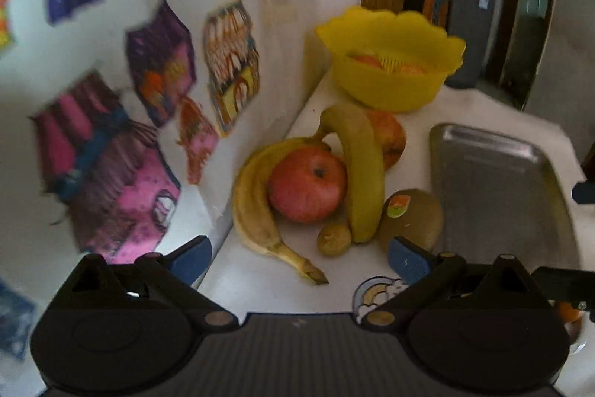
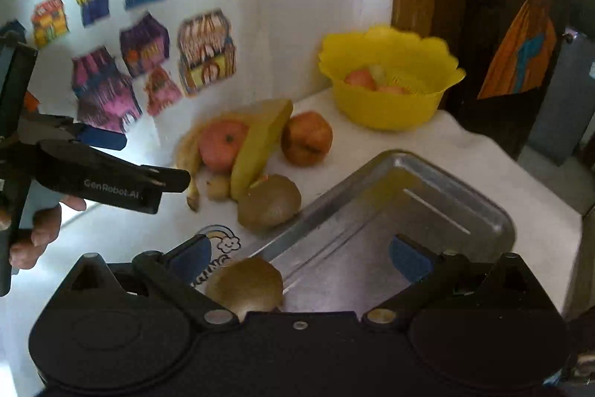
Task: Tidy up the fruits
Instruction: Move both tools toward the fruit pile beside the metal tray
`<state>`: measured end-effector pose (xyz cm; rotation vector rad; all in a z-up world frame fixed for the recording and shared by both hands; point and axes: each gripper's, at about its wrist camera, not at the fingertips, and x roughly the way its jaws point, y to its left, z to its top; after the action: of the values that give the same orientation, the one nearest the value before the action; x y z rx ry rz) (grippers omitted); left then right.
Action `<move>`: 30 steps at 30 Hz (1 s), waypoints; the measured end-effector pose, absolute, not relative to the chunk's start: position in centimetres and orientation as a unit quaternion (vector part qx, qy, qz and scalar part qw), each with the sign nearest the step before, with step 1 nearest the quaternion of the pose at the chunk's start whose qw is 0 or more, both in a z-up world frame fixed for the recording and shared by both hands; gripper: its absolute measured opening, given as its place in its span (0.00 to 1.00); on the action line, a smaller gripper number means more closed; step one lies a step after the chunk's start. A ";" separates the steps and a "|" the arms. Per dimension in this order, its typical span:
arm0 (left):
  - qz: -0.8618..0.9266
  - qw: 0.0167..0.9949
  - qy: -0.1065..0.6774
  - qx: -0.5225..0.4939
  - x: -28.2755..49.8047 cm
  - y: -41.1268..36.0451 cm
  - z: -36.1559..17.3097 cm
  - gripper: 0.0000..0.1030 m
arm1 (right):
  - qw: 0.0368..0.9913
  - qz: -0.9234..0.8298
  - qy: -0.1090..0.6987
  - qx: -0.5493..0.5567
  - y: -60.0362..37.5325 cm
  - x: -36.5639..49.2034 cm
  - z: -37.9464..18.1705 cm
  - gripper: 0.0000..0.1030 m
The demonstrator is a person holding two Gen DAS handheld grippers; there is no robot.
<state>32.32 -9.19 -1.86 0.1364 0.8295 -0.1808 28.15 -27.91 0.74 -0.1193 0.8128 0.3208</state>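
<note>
Two bananas [image 1: 366,170] curve around a red apple [image 1: 308,184] on the white counter by the wall. A second apple [image 1: 388,136] lies behind them. A kiwi with a sticker [image 1: 411,218] and a small brown fruit [image 1: 333,239] lie in front. My left gripper [image 1: 297,257] is open and empty, just short of this pile. My right gripper [image 2: 299,257] is open over the near corner of a steel tray [image 2: 427,211]; a loose kiwi [image 2: 245,283] lies between its fingers, not gripped. The left gripper also shows in the right wrist view [image 2: 137,155].
A yellow bowl [image 1: 390,62] with fruit in it stands at the back of the counter. The wall at left carries colourful house stickers [image 1: 160,62]. A rainbow sticker [image 1: 375,293] is on the counter. Dark wooden boards [image 2: 483,6] stand behind the bowl.
</note>
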 end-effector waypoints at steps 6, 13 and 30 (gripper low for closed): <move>-0.110 0.901 0.406 0.102 34.1 -9.8 -4.1 0.99 | 0.889 0.182 0.393 -0.145 -26.6 30.5 -1.6 0.99; -0.144 0.893 0.403 0.137 35.2 -10.5 -5.3 0.95 | 0.874 0.232 0.367 -0.216 -25.4 32.4 -3.5 0.99; -0.158 0.879 0.428 0.140 36.2 -10.8 -5.4 0.74 | 0.853 0.276 0.385 -0.221 -22.9 35.1 -5.2 0.93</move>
<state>36.21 -10.80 -5.38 0.2911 0.8919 -0.3303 35.10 -22.89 -5.24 -0.4640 0.8093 0.5814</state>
